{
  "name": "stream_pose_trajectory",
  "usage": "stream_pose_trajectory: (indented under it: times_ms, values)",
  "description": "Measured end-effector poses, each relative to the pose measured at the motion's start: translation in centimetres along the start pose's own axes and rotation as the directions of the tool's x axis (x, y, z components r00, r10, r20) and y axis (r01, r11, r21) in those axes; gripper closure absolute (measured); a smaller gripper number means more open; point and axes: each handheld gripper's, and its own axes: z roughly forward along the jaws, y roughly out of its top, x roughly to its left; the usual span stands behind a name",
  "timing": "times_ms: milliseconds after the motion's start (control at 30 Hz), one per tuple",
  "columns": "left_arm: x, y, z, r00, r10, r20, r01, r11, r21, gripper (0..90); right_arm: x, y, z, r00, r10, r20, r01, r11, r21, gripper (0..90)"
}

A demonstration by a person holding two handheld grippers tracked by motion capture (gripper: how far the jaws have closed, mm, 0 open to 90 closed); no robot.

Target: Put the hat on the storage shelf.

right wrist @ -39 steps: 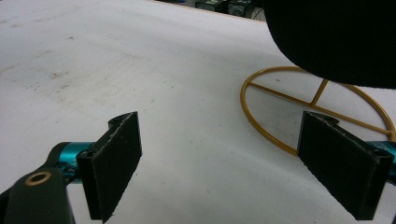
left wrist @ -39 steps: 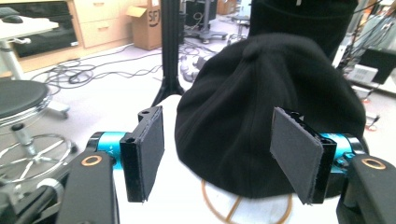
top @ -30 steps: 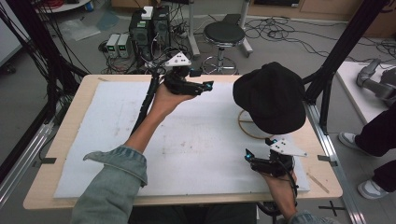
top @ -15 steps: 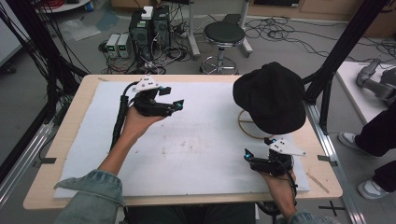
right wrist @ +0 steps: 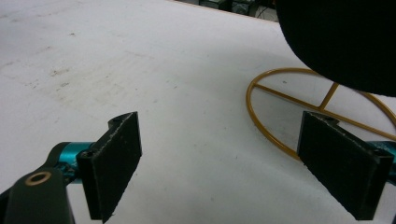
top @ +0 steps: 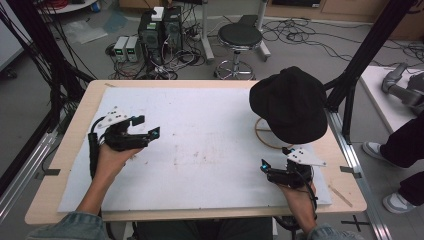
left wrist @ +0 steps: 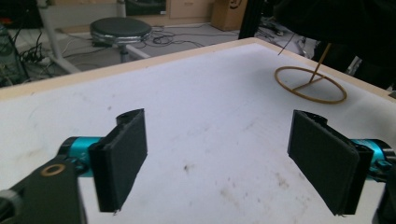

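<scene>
A black hat [top: 290, 102] hangs on a thin gold wire stand whose round base [top: 261, 134] rests on the white mat at the table's right side. My left gripper [top: 149, 126] hovers over the left part of the mat, open, with nothing between its pads [left wrist: 119, 158]. The right gripper [top: 269, 168] sits low near the front right, just in front of the stand, also open and holding nothing. The right gripper view has the gold ring [right wrist: 280, 107] close ahead and the hat [right wrist: 345, 37] above it. In the left gripper view the ring [left wrist: 310, 84] lies farther off.
A white mat [top: 200, 125] covers most of the wooden table [top: 75, 150]. Black frame posts [top: 350, 90] stand at the right edge. Behind the table are a round stool [top: 240, 37] and computer boxes with cables [top: 160, 25]. A person's legs [top: 405, 150] show at far right.
My left gripper has swung from the back middle of the table, near the hat, over to the left and nearer the front. The right gripper and the hat have stayed put.
</scene>
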Motion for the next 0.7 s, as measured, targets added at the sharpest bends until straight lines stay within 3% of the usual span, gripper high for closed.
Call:
stream_pose_trajectory:
  times_ms: [33, 167, 333, 700]
  values:
    - [0.4, -0.7, -1.0, 0.9996, -0.022, -0.017, 0.022, 0.9997, 0.0, 19.0, 0.0, 0.0, 0.0, 1.0, -0.006, 0.001, 0.006, 1.0, -0.003, 13.7]
    - [0.7, -2.1, -2.7, 0.9978, -0.033, -0.058, 0.033, 0.9994, -0.01, 18.5, 0.0, 0.1, 0.0, 1.0, -0.005, 0.004, 0.005, 1.0, -0.007, 13.7]
    - [0.4, -3.5, -4.3, 0.9935, -0.001, -0.114, 0.001, 1.0, -0.001, 18.2, 0.1, 0.2, 0.1, 1.0, -0.008, 0.002, 0.008, 0.9999, -0.006, 13.7]
    - [0.5, -5.4, -5.7, 0.9871, -0.007, -0.16, 0.007, 1.0, -0.003, 18.2, 0.3, 0.4, 0.2, 0.9999, -0.012, 0.001, 0.012, 0.9999, -0.009, 13.7]
